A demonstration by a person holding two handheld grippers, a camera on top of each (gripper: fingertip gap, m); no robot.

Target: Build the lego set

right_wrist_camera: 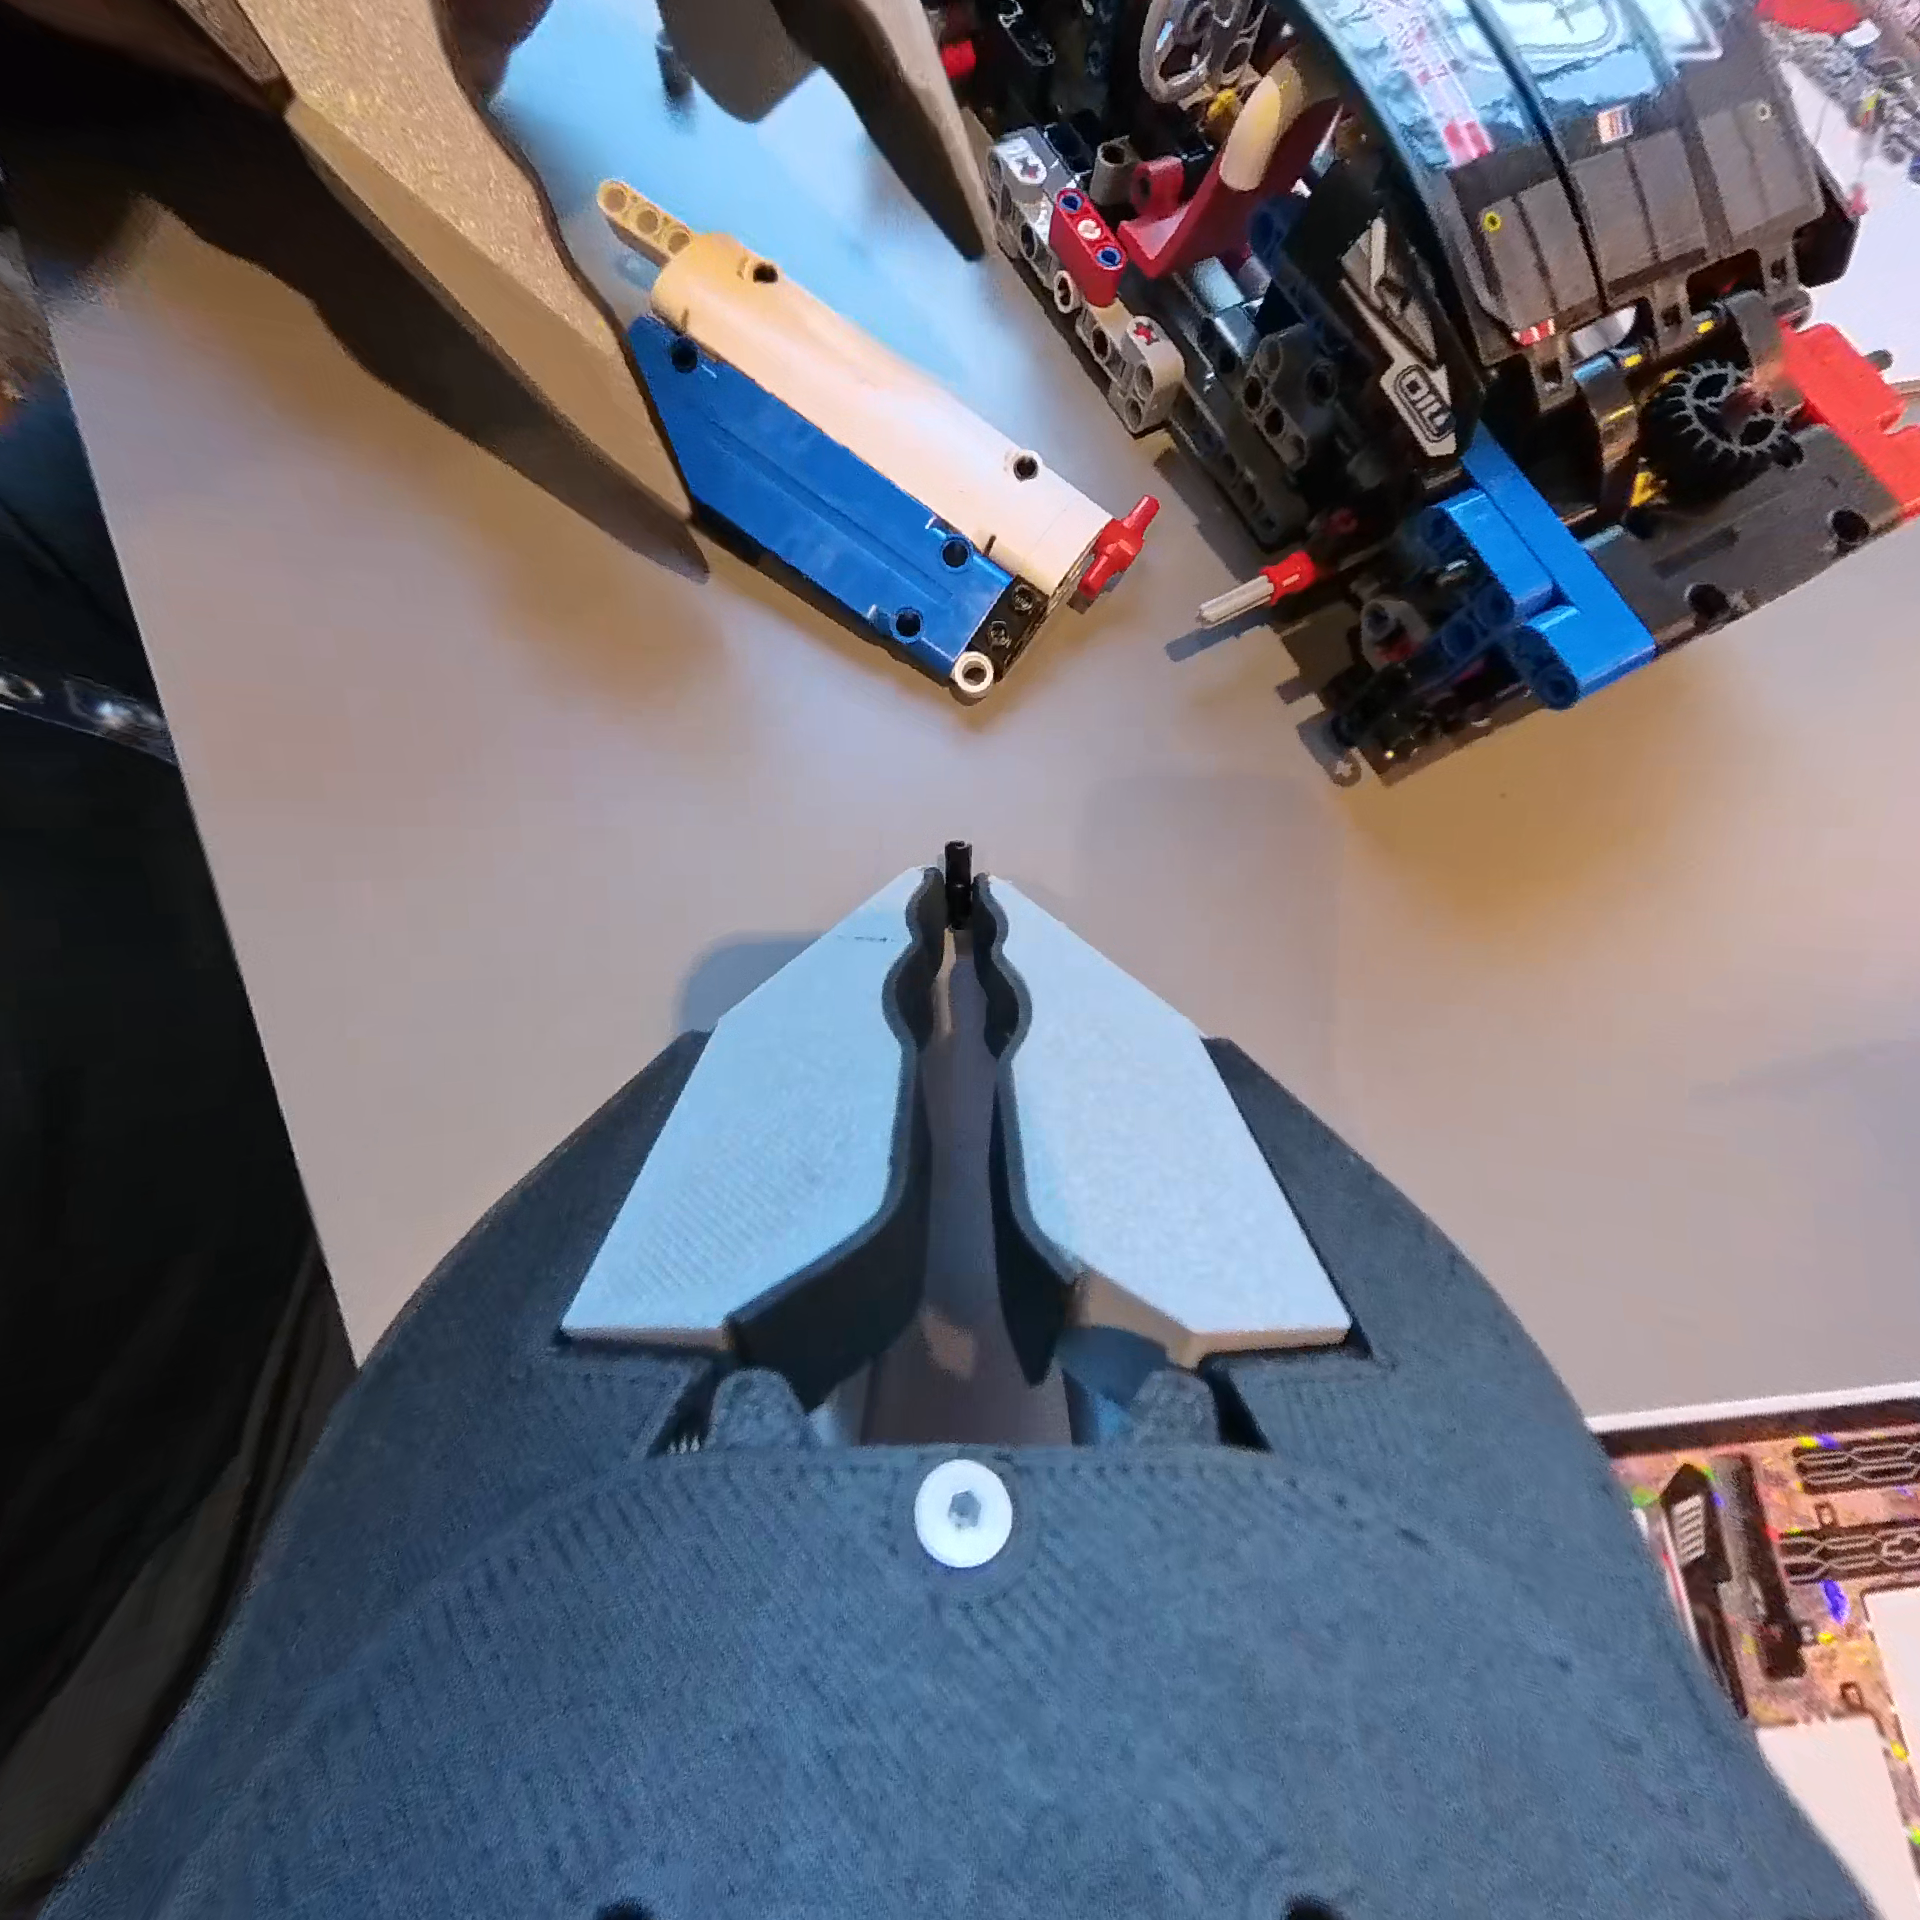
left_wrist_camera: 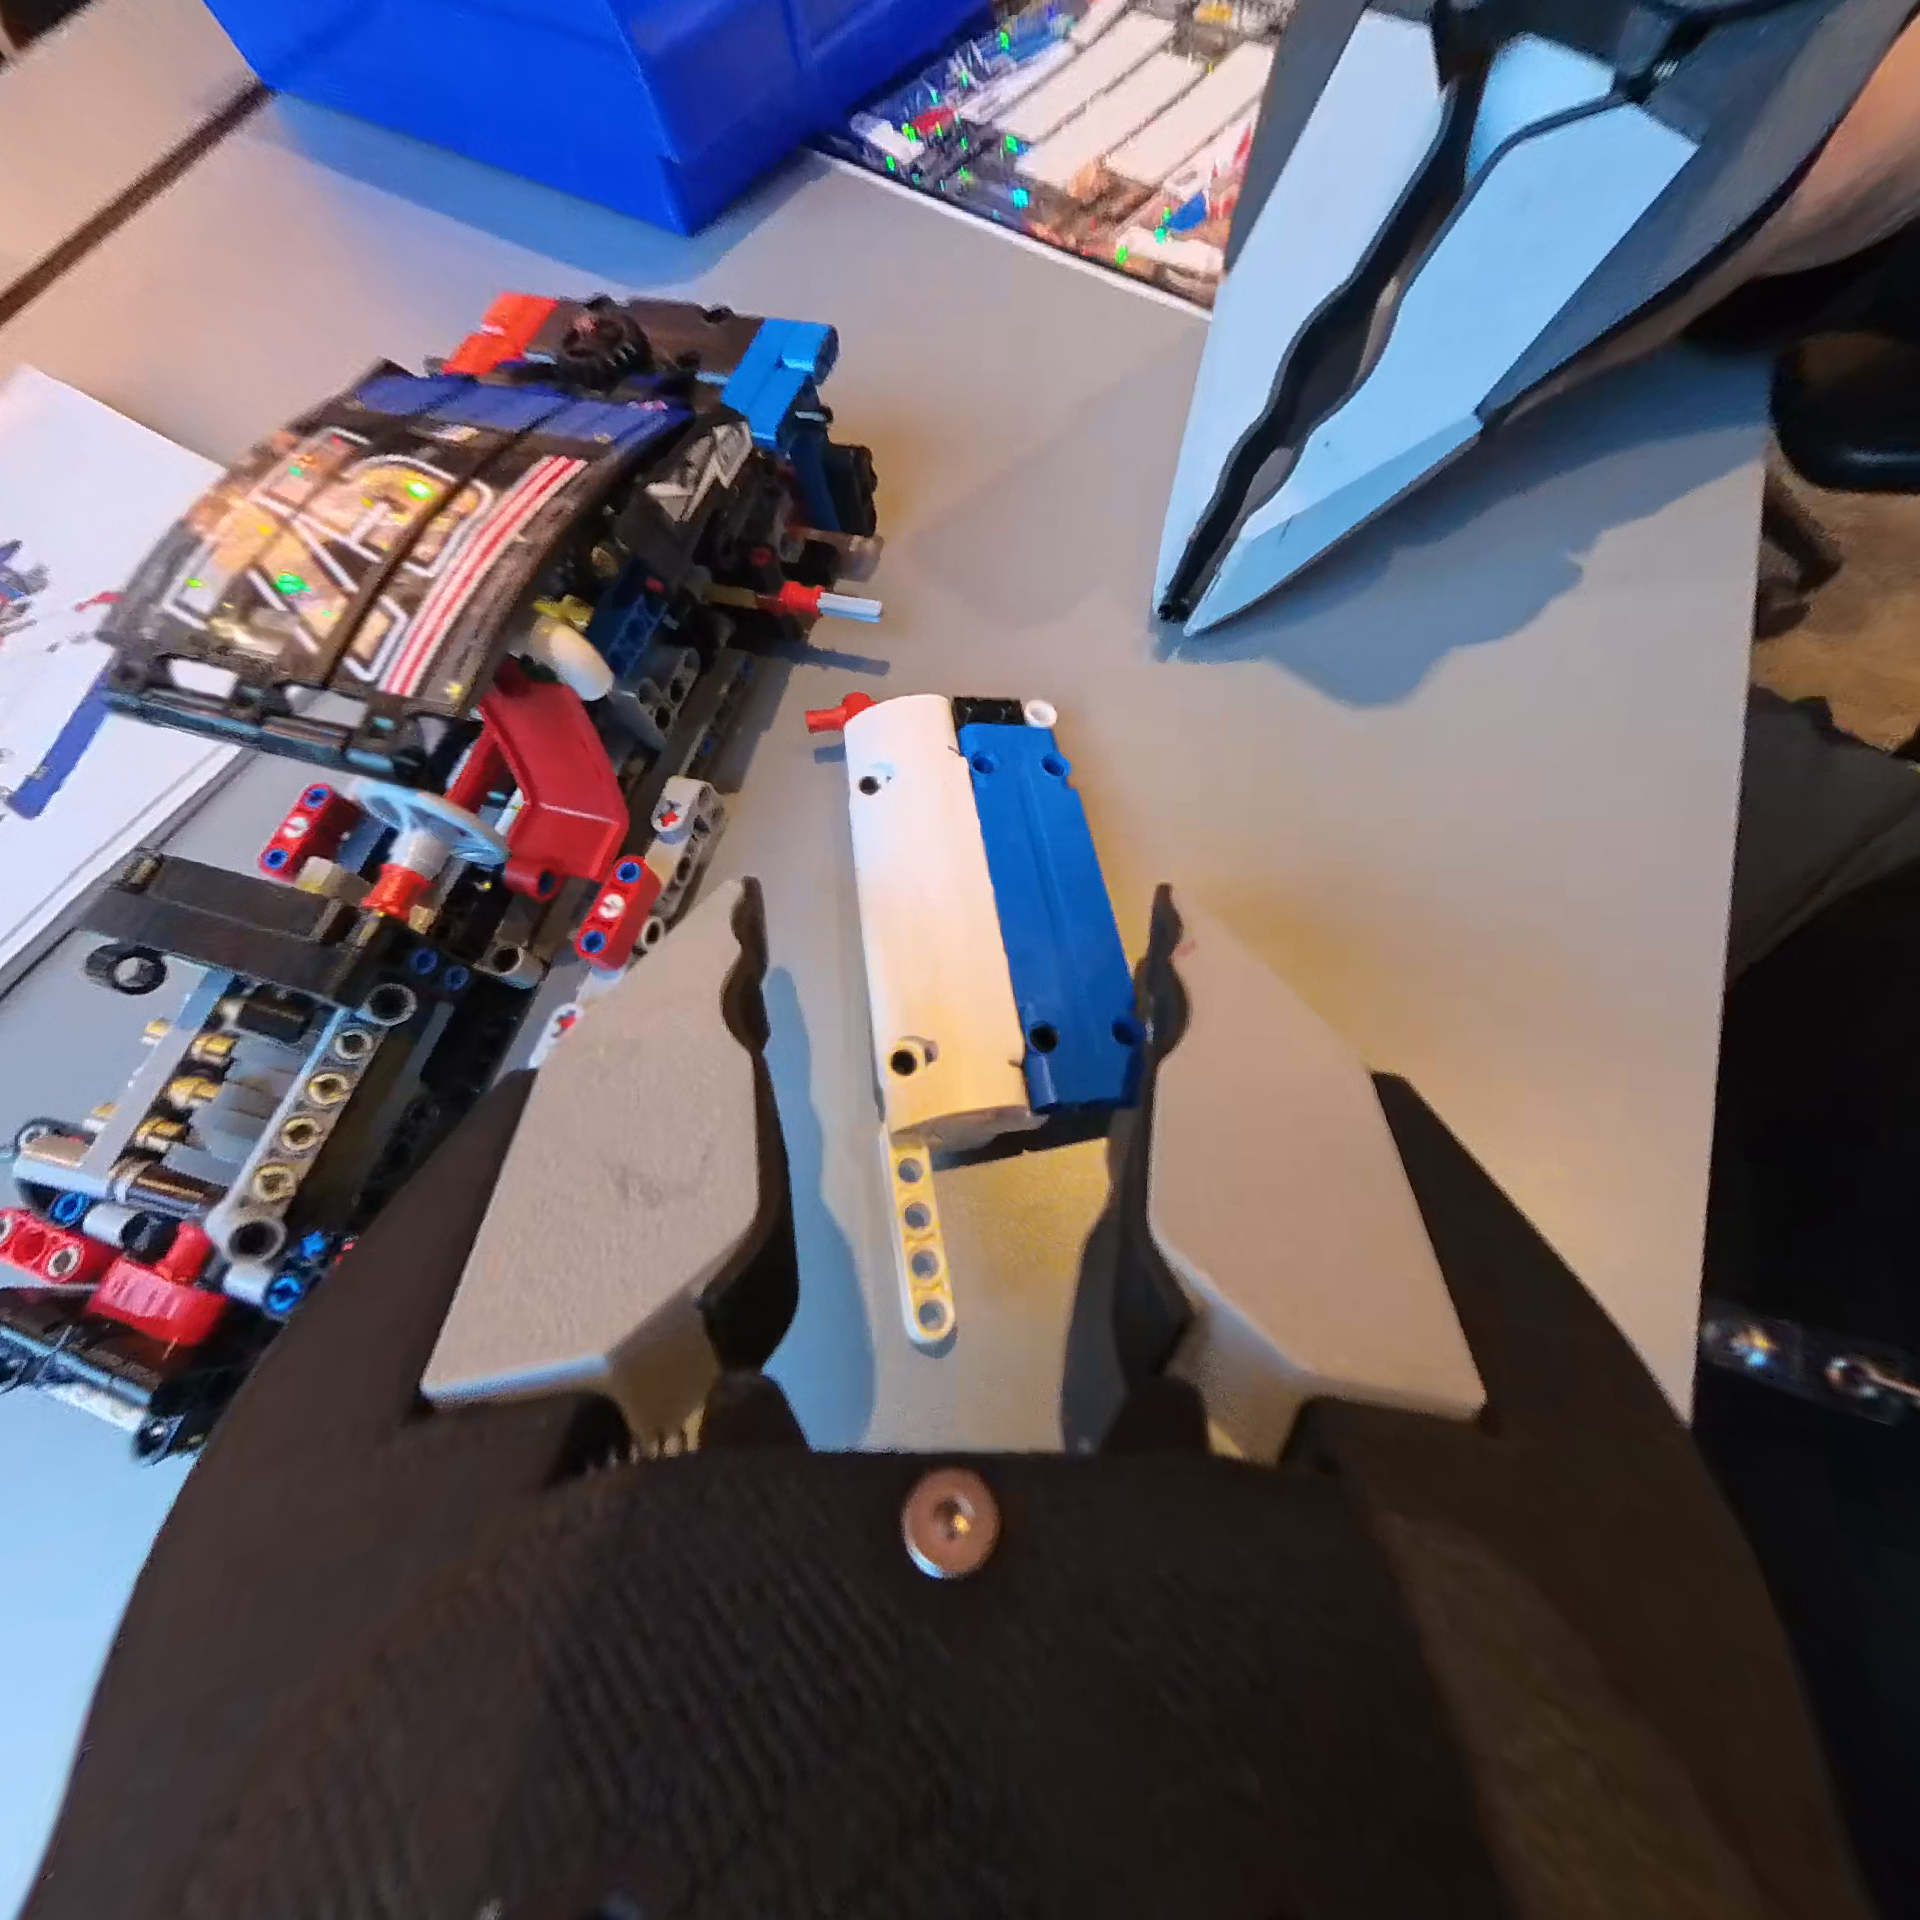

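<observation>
Nearest us in the left wrist view is our left gripper [left_wrist_camera: 951, 914], its fingers spread wide over the grey table [left_wrist_camera: 1351, 831]. Between them lies a small white and blue panel piece [left_wrist_camera: 987, 914], flat on the table, with a pale yellow holed beam [left_wrist_camera: 920, 1236] sticking out of its near end toward 6 o'clock. The right fingertip [left_wrist_camera: 1158, 935] sits just beside the blue edge; we cannot tell whether it touches. The left fingertip [left_wrist_camera: 743, 925] stands apart from the white side.

At 9 to 10 o'clock sits the half-built car [left_wrist_camera: 416, 727], black with red, blue and grey parts, near the panel piece but not touching it. Beyond it at 9 o'clock lies an instruction booklet [left_wrist_camera: 83, 582].

In the right wrist view our right gripper [right_wrist_camera: 956, 883] has its fingers pressed together on a small black pin [right_wrist_camera: 954, 868], whose tip pokes out past them above the table. The panel piece [right_wrist_camera: 862, 457] lies at 11 o'clock from it, well apart, and the car [right_wrist_camera: 1507, 364] at 1 o'clock.

Farthest in the left wrist view, at 12 o'clock, are a blue bin [left_wrist_camera: 623, 94] and a sticker sheet [left_wrist_camera: 1081, 135].
</observation>
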